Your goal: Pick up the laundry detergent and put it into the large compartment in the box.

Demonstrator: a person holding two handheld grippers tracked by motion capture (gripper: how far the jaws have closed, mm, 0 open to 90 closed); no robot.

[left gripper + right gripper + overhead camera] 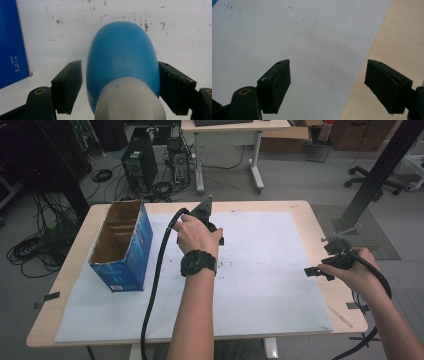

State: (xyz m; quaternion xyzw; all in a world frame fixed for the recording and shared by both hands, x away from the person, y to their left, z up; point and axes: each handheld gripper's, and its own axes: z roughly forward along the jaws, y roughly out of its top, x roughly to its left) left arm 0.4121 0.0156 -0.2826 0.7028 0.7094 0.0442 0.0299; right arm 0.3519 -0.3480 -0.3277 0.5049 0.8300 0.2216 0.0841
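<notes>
A blue egg-shaped bulb [122, 57] with a grey neck lies on the white sheet [62, 32]. A blue carton [122, 245] stands open-topped near the table's left edge.

blue box [11, 47] | side print: "5.0" plus unreadable characters

well beyond the left gripper [119, 67], a black computer tower [139, 165] stands on the floor among tangled cables [160, 187]. farther off and to the gripper's right are a white desk [230, 132], cardboard boxes [350, 132] and an office chair base [372, 182].
</notes>
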